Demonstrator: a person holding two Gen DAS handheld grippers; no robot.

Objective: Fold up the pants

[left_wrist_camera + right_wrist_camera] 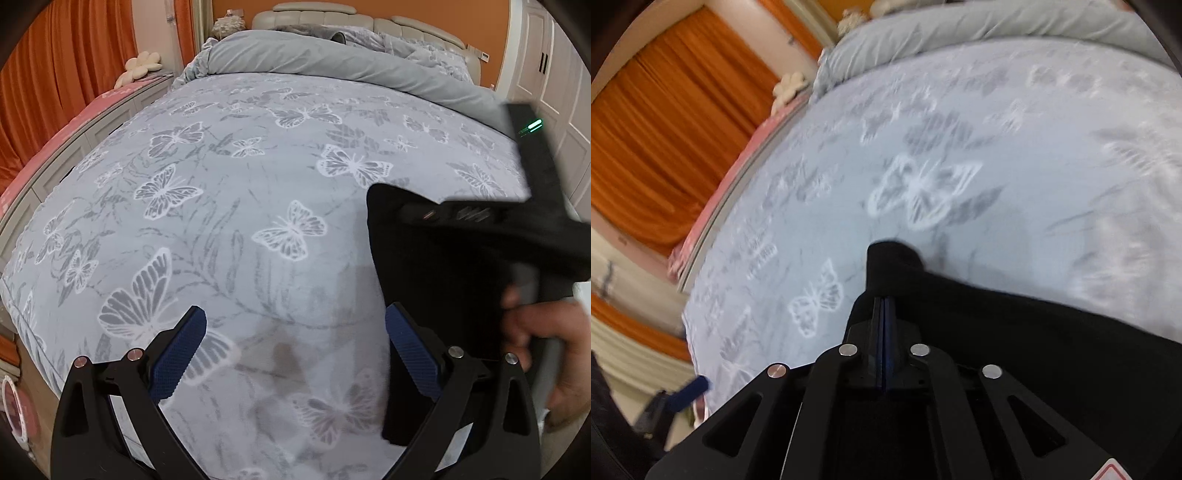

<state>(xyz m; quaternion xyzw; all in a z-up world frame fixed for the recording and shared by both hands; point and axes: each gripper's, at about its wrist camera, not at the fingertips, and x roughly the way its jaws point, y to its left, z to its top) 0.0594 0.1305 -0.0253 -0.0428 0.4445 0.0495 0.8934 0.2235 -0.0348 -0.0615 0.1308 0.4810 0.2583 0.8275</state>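
Blue pads [177, 354] of the left gripper [291, 354] gape wide over the bed [258, 166], holding nothing, its right finger just beside the hanging black pants [424, 266]. Over to the right gripper [884, 314]: jaws pinched tight on a fold of the pants, which dangle above the butterfly cover rather than lying flat. Risk here looks real — one pinch point carries the whole garment, so a quick swing could slip the cloth free or let it land bunched. Blur in the right view suggests fast motion. The left gripper probably needs to catch the loose edge.
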